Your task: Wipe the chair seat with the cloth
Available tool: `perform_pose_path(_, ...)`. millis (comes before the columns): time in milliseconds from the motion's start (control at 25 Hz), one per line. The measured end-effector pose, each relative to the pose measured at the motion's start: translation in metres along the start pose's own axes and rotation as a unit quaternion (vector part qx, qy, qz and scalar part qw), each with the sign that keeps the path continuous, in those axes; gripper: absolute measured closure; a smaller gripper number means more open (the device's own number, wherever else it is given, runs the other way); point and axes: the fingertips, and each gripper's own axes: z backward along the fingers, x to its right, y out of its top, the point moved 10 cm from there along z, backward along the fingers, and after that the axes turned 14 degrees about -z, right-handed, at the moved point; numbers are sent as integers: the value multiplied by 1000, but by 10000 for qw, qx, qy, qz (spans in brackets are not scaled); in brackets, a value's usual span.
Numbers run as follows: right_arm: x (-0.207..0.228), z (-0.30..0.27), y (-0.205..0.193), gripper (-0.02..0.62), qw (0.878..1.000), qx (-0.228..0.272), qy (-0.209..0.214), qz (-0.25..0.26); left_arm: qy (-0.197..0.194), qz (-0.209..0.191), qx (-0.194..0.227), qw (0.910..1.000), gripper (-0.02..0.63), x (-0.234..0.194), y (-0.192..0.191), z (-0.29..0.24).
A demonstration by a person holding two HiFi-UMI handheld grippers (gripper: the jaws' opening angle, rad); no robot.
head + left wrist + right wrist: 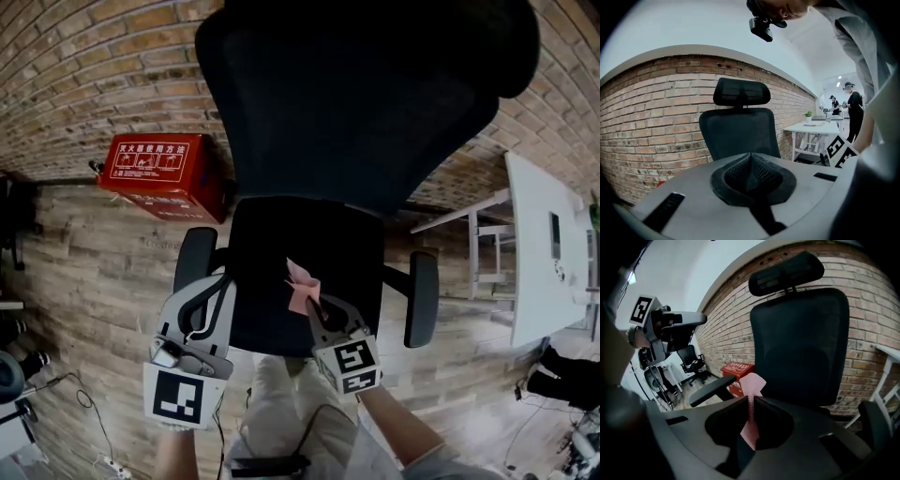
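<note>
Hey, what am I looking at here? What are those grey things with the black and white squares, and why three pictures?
No robot: a person holds a grey gripping tool in each hand, and the squares are markers on them. The head view comes from a camera on the person's head, looking down at a black office chair. The other two come from cameras riding on each tool, looking along its jaws. The left tool is shut on nothing. The right tool is shut on a pink cloth, held over the chair seat. A red box stands by the brick wall; a white table is on the right.
</note>
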Motion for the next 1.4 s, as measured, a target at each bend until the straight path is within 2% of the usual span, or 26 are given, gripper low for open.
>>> perform_pose_path(280,11,82,63,543,9977,605,-298,-3,-23,-70,232,9997,588,15,65,20)
perform_pose_path(440,12,125,94,543,9947,958,-355,83,-60,-123,277,9995,588,19,96,29)
perform_pose_path(560,12,152,110,543,9917,1216,-397,155,-48,-200,458,9987,588,21,115,33)
perform_pose_path(720,7,184,117,543,9890,1401,-445,185,-76,-177,530,9984,588,31,134,46)
perform_pose_path(880,4,206,125,543,9857,1600,-446,273,-104,-340,486,9982,588,39,147,55)
perform_pose_path(1000,5,221,126,543,9844,1667,-455,338,-146,-298,421,9986,588,51,150,60)
perform_pose_path(1400,2,254,127,543,9794,1921,-521,349,-225,-272,609,9975,588,77,157,72)
